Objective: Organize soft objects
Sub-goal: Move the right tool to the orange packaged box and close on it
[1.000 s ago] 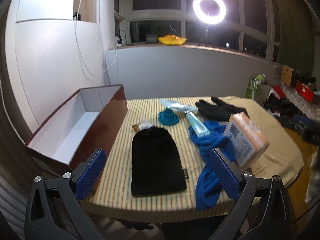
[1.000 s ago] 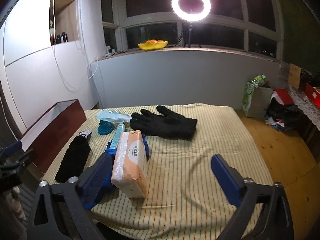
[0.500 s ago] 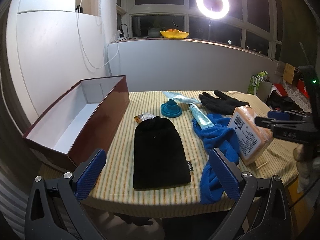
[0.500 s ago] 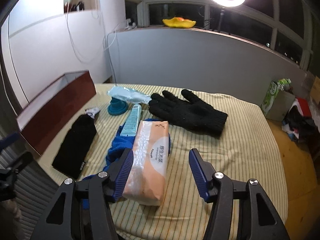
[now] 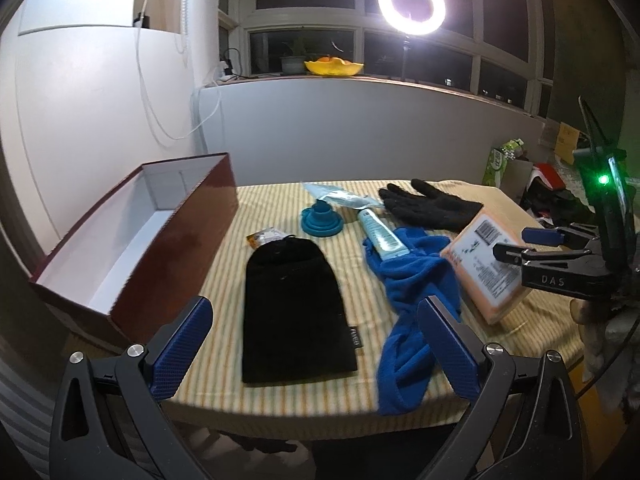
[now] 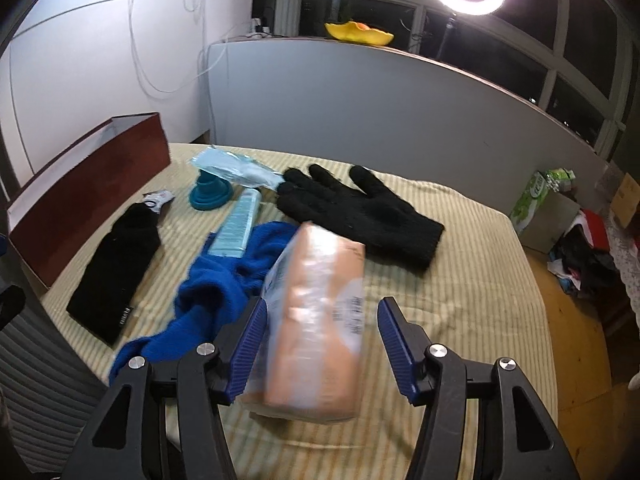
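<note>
- Your right gripper (image 6: 320, 344) has the orange tissue pack (image 6: 320, 320) between its half-spread fingers; whether they press it, I cannot tell.
- The pack lies tilted against the blue cloth (image 6: 224, 280).
- Your left gripper (image 5: 316, 344) fingers stand wide, empty.

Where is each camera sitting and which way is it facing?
Left wrist: on the left tool, angled down across the table at the black pouch and open box; both its fingers show, open, and the right tool enters at the right.
Right wrist: on the right tool, angled down at the tissue pack between its fingers, with a gap at the right finger.
Shared: pack, blue cloth, black glove.
</note>
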### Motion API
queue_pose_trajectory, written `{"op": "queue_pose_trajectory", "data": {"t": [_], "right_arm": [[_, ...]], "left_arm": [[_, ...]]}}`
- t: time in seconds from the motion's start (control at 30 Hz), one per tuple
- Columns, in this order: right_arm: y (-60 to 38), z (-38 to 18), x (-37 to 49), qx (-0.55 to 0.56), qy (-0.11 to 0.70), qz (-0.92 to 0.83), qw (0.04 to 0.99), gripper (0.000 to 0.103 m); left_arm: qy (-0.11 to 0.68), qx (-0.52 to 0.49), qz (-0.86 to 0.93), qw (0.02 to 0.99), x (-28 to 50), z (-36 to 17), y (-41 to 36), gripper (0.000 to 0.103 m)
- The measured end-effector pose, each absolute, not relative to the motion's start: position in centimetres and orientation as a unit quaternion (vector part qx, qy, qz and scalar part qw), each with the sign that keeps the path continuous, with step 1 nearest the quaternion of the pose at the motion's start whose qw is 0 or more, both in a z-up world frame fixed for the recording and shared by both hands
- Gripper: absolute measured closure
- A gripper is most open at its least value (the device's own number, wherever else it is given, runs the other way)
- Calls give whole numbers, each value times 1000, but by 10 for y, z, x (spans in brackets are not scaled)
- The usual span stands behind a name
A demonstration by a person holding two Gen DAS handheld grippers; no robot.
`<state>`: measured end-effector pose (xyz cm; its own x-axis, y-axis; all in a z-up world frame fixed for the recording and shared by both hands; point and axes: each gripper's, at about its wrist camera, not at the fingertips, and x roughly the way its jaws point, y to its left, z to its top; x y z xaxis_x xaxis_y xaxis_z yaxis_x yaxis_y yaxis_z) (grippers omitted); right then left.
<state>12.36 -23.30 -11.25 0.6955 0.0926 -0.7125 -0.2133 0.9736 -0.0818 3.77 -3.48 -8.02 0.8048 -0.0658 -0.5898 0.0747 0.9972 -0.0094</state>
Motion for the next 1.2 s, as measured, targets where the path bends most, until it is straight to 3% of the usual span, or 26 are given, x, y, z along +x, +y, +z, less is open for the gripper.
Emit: {"op": "queue_pose_trajectory", "data": {"t": [0.7,0.87,1.03,1.2], "right_arm": [[-333,-135,139,62,439,119,889,43],[-340,-137,148,98,450,151,875,43],[-336,-139,159,115,464,174,861,44],[-343,-148,167,155,485,189,840,56]], "left_arm": [[399,-20,-162,902,99,-111,-141,2],[420,-19,-200,885,108,-119,-165,20],[448,-22,-221,866,118,-132,-181,31],[466,-33,-233,853,127,-140,-185,43]]}}
